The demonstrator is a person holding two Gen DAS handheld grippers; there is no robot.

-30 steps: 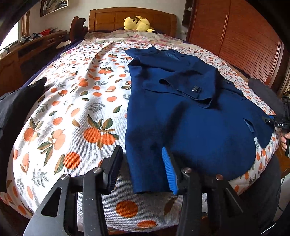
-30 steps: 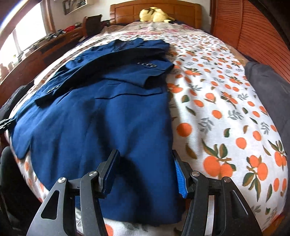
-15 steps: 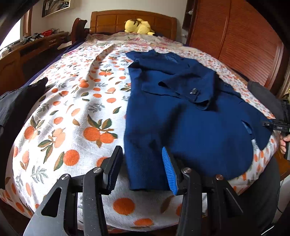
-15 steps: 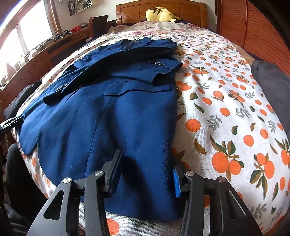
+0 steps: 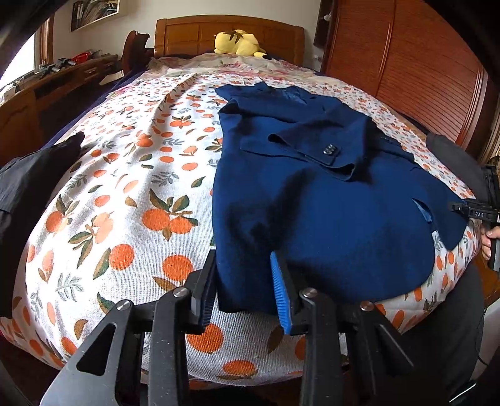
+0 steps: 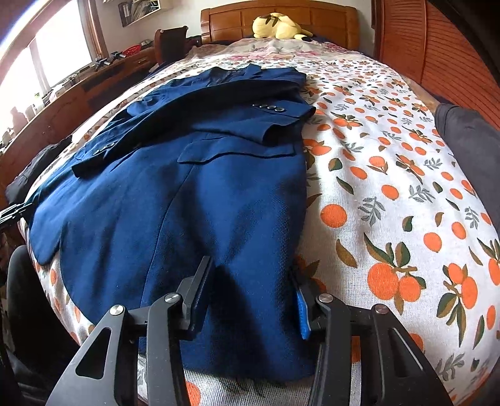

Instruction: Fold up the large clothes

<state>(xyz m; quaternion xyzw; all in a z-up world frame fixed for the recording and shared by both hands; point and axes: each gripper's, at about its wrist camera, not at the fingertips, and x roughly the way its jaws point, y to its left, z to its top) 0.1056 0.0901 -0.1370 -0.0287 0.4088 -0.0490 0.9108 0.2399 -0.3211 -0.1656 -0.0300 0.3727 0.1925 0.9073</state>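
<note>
Jacket (image 6: 187, 203) matt woven cloth, likely wool; headboard (image 5: 193, 34) glossy wood.

Item count: one blue jacket (image 5: 328, 200) (image 6: 187, 200); one bed (image 5: 125, 200) (image 6: 390, 175); one yellow plush toy (image 5: 239, 43) (image 6: 278, 26); two claws, left claw (image 5: 243, 287) and right claw (image 6: 250, 299); four sleeve buttons (image 6: 268, 108) in one row.

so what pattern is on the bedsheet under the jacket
Oranges with green leaves on white bedsheet, clearest in the left wrist view.
</note>
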